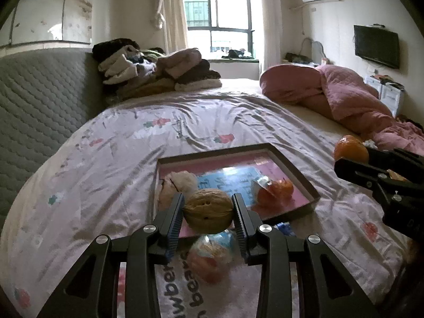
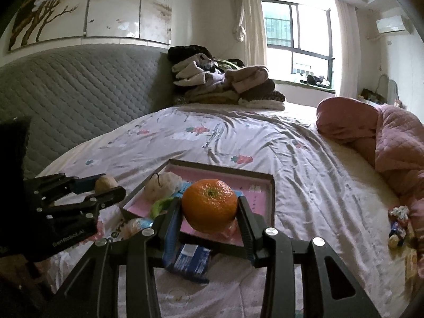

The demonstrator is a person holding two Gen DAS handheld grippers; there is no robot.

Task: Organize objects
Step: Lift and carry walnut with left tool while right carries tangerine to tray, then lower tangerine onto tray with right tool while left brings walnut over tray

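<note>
My left gripper (image 1: 208, 213) is shut on a brown walnut (image 1: 208, 211), held above the near edge of a shallow framed tray (image 1: 296, 168) with a pink bottom, lying on the bed. My right gripper (image 2: 210, 206) is shut on an orange (image 2: 210, 204), held over the same tray (image 2: 271, 193). In the tray lie a pale cracked nut (image 1: 177, 185) and a wrapped orange item (image 1: 275, 192). A wrapped snack (image 1: 212, 254) lies on the sheet below the left gripper. A blue packet (image 2: 189, 261) lies under the right gripper. The left gripper with its walnut (image 2: 105, 182) shows at the right wrist view's left.
The bed has a pale printed sheet (image 1: 106, 164). A pink quilt (image 1: 352, 100) is bunched at the right, folded clothes (image 1: 159, 71) are piled at the grey padded headboard (image 1: 39, 100). Small wrapped items (image 2: 398, 225) lie by the quilt.
</note>
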